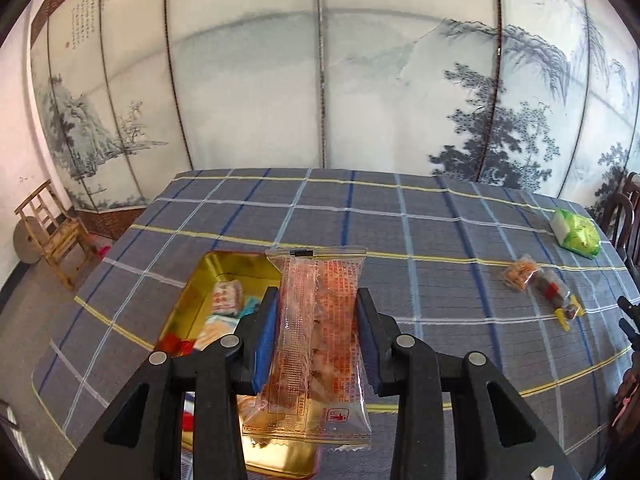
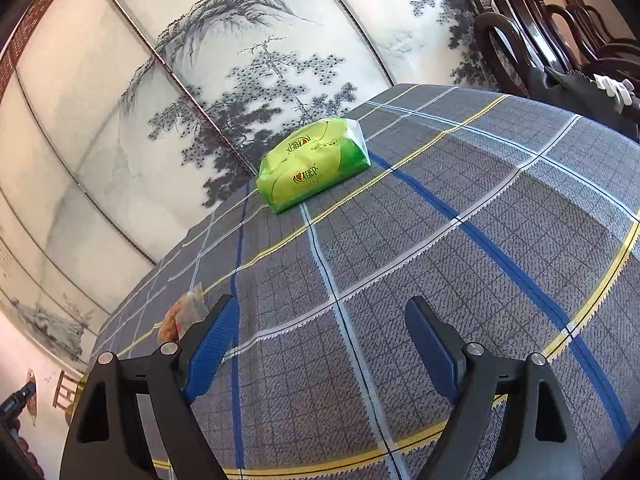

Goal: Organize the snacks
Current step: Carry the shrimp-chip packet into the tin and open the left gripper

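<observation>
My left gripper (image 1: 317, 300) is shut on a clear orange snack packet (image 1: 316, 344) and holds it above the gold tin (image 1: 200, 280), which holds several small wrapped snacks. Two small clear snack packets (image 1: 536, 280) lie on the cloth at the right, and a green packet (image 1: 576, 232) lies beyond them. My right gripper (image 2: 320, 316) is open and empty, low over the checked tablecloth. The green packet (image 2: 312, 164) lies ahead of it, and a small orange packet (image 2: 180, 316) lies just left of its left finger.
The table has a grey checked cloth (image 1: 400, 220) and stands before a painted folding screen (image 1: 320, 80). A small bamboo chair (image 1: 52, 232) stands on the floor at the left. Dark wooden chairs (image 2: 540, 32) stand at the table's right side.
</observation>
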